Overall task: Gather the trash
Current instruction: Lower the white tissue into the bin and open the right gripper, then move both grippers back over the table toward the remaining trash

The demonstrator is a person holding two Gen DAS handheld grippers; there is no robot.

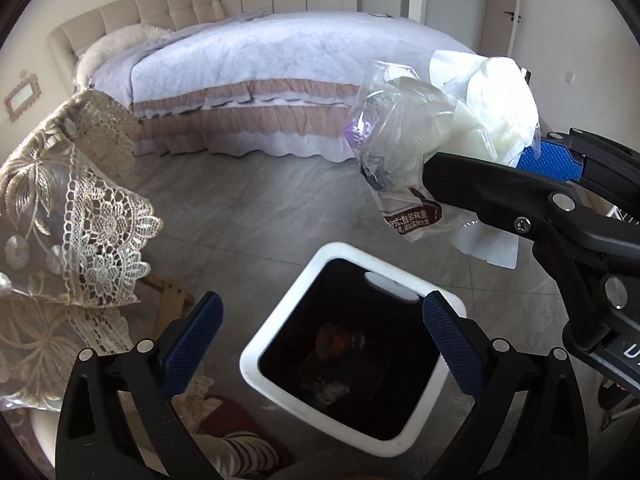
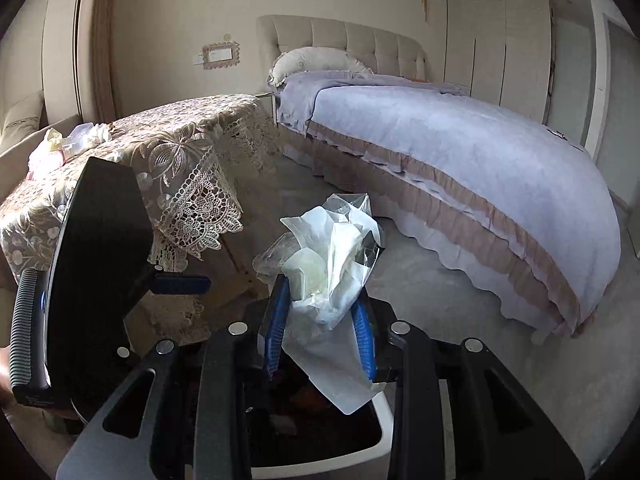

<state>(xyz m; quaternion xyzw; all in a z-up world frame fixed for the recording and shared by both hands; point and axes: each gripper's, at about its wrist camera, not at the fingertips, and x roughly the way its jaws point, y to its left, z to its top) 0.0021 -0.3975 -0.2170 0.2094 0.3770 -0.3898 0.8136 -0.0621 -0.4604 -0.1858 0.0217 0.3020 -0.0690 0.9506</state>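
One trash wad (image 2: 332,268) – clamped, right hand-held gripper (image 2: 320,320)

The grey tiled floor (image 1: 248,208) carries most of what I see. A white-rimmed bin (image 1: 276,320) stands directly on it, its dark inside holding some rubbish that is too dim to make out. The bed (image 2: 460,152) also stands on the floor, its lilac cover with brown frills hanging down nearly to the tiles, and a pale pillow (image 2: 316,60) lies at its head against the padded headboard. Beside the bed is the counter (image 2: 132,148), draped in a cream lace cloth (image 2: 192,184) whose edge hangs over the side. On that cloth, at the far corner, lies a small heap of crumpled wrappers and tissues (image 2: 72,142).
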